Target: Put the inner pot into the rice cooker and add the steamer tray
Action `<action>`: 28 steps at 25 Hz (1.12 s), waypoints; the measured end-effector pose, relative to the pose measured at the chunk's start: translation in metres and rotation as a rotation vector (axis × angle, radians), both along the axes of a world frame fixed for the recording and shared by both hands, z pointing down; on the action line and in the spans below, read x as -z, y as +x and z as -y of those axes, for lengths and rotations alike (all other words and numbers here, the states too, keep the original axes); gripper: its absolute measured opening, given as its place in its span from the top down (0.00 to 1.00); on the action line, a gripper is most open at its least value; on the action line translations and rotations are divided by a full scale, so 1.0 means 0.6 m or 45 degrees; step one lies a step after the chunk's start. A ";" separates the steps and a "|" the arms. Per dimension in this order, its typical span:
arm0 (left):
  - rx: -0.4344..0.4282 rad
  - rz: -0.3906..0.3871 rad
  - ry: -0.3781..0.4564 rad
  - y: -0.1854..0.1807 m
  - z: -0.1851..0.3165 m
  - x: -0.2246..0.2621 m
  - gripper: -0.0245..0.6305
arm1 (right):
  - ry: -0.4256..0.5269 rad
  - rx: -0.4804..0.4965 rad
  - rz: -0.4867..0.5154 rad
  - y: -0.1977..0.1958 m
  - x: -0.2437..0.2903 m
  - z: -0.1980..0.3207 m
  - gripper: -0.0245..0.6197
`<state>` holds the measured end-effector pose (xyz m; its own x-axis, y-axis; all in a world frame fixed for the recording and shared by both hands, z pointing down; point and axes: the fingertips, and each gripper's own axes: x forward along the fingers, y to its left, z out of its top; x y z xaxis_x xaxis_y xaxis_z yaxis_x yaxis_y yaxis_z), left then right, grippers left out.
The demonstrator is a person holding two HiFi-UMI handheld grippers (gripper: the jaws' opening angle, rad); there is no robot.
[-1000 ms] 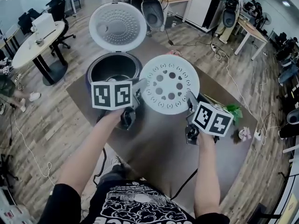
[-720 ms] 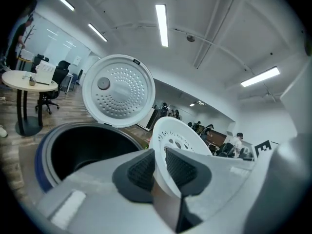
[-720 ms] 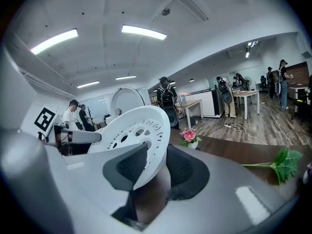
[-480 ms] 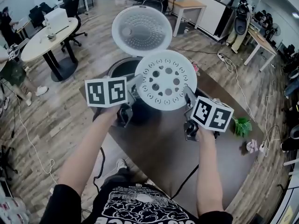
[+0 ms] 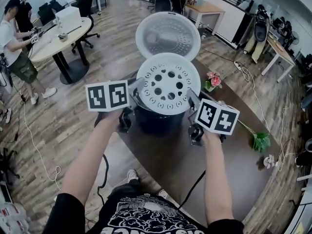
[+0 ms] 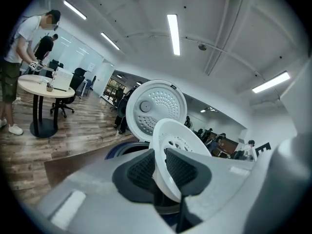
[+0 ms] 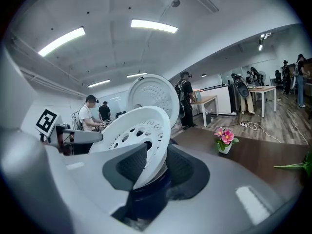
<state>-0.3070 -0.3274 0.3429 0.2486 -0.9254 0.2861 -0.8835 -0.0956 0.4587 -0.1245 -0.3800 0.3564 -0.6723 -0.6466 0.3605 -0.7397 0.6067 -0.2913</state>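
Note:
I hold the white perforated steamer tray (image 5: 168, 90) by its rim from both sides, directly over the open dark rice cooker (image 5: 156, 121). My left gripper (image 5: 133, 95) is shut on the tray's left rim (image 6: 163, 172), and my right gripper (image 5: 193, 101) is shut on its right rim (image 7: 148, 160). The cooker's round white lid (image 5: 167, 35) stands open behind the tray. The tray hides the cooker's opening, so the inner pot cannot be made out.
The cooker stands on a brown table (image 5: 229, 155). A small pot of pink flowers (image 5: 212, 80) sits right of the cooker, with a green sprig (image 5: 258, 140) further right. A round white table (image 5: 58, 33) and a person (image 5: 14, 43) are at the far left.
Both grippers have carried the steamer tray leftward, from beside the cooker to above its opening. The grip on the tray is unchanged.

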 end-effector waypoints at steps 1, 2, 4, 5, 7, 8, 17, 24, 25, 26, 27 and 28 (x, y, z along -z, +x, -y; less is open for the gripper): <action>0.003 -0.002 -0.002 -0.002 0.002 -0.002 0.84 | -0.003 0.001 -0.002 -0.002 -0.002 0.002 0.76; 0.005 -0.004 -0.005 -0.005 0.003 -0.005 0.84 | -0.005 0.001 -0.005 -0.005 -0.005 0.004 0.76; 0.007 -0.009 -0.012 -0.010 0.006 -0.011 0.84 | -0.011 -0.001 -0.009 -0.010 -0.010 0.007 0.76; 0.006 -0.011 -0.015 -0.015 0.007 -0.013 0.84 | -0.014 -0.002 -0.012 -0.014 -0.012 0.008 0.76; 0.001 -0.017 -0.023 -0.025 0.009 -0.014 0.84 | -0.021 -0.008 -0.023 -0.024 -0.012 0.009 0.76; -0.002 -0.020 -0.027 -0.030 0.011 -0.014 0.84 | -0.024 -0.012 -0.029 -0.029 -0.012 0.011 0.76; -0.037 0.012 -0.079 -0.031 0.035 -0.041 0.84 | -0.045 -0.061 -0.108 -0.027 -0.040 0.028 0.76; -0.058 0.134 -0.105 -0.023 0.044 -0.057 0.84 | -0.011 -0.076 -0.223 -0.023 -0.049 0.035 0.75; -0.058 0.152 -0.107 -0.021 0.047 -0.056 0.84 | -0.003 -0.075 -0.235 -0.022 -0.047 0.038 0.74; -0.057 0.172 -0.107 -0.021 0.049 -0.054 0.83 | 0.007 -0.074 -0.247 -0.022 -0.044 0.041 0.74; -0.057 0.190 -0.107 -0.020 0.050 -0.053 0.83 | 0.015 -0.074 -0.257 -0.023 -0.042 0.042 0.74; -0.056 0.206 -0.108 -0.020 0.051 -0.053 0.83 | 0.022 -0.079 -0.270 -0.022 -0.041 0.043 0.74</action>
